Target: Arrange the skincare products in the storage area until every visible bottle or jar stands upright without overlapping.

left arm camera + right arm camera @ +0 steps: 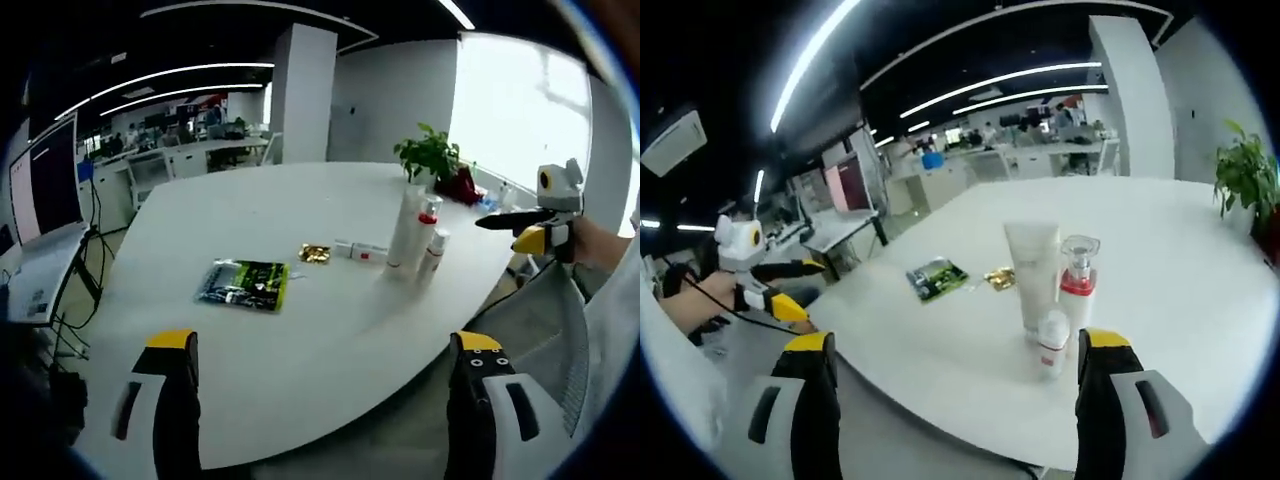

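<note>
Both my left gripper and right gripper are spread wide, holding nothing. If I bump the tall tube, the pump bottle beside it could tip over too.

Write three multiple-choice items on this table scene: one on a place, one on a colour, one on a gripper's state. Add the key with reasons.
1. Where does the green packet lie?
A. flat on the white table, apart from the bottles
B. on top of the tube
C. on the floor

2. What colour is the band on the pump bottle?
A. blue
B. red
C. green

3. How does the right gripper stand?
A. shut on the tube
B. shut on the small bottle
C. open, holding nothing

Key: 1 A, the packet lies flat, left of the gold packet in the left gripper view. 2 B, a red band sits under its clear cap. 3 C, its jaws stand wide apart, short of the white tube and small bottle.
</note>
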